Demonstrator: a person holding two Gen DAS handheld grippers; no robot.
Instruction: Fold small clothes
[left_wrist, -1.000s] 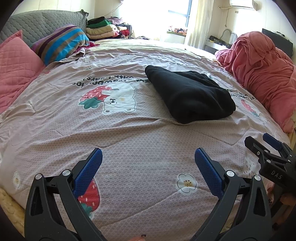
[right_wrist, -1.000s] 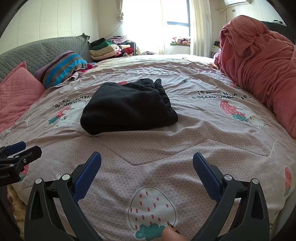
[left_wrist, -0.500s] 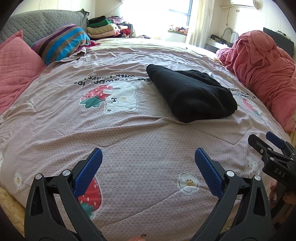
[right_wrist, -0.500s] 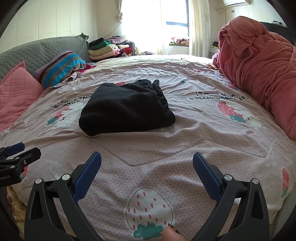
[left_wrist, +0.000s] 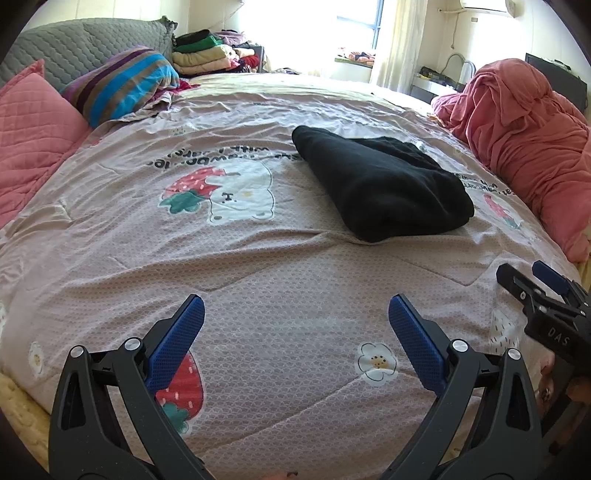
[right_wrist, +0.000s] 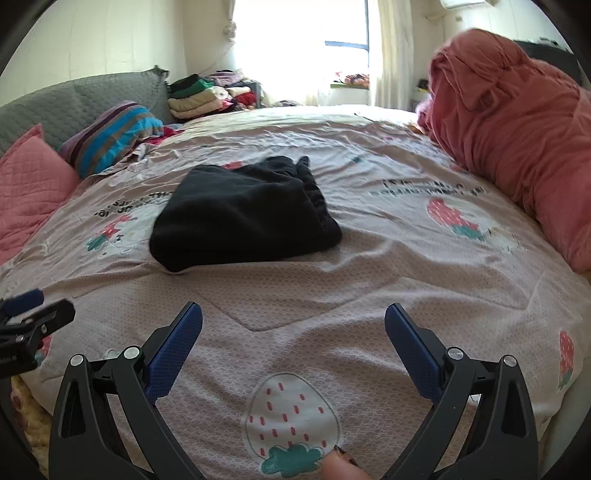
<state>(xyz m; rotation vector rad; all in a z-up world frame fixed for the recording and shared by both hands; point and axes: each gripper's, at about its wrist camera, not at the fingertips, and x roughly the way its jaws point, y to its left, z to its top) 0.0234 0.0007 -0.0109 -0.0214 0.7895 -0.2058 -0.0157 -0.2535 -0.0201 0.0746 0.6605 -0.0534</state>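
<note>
A black garment (left_wrist: 380, 184) lies folded in a thick bundle on the pink strawberry-print bedspread (left_wrist: 258, 280); it also shows in the right wrist view (right_wrist: 243, 218). My left gripper (left_wrist: 295, 314) is open and empty, held above the bed's near edge, well short of the garment. My right gripper (right_wrist: 293, 325) is open and empty too, also near the front edge. The right gripper shows at the right edge of the left wrist view (left_wrist: 535, 284), and the left gripper at the left edge of the right wrist view (right_wrist: 33, 310).
A bunched red-pink blanket (left_wrist: 524, 133) lies along the bed's right side. A pink quilted pillow (left_wrist: 33, 133) and a striped pillow (left_wrist: 122, 81) lie at the left by a grey headboard (left_wrist: 85, 44). Folded clothes (left_wrist: 207, 51) are stacked at the back.
Both grippers have drifted slightly, so the garment sits a little differently in each view. Both stay open and empty. The garment has not moved.
</note>
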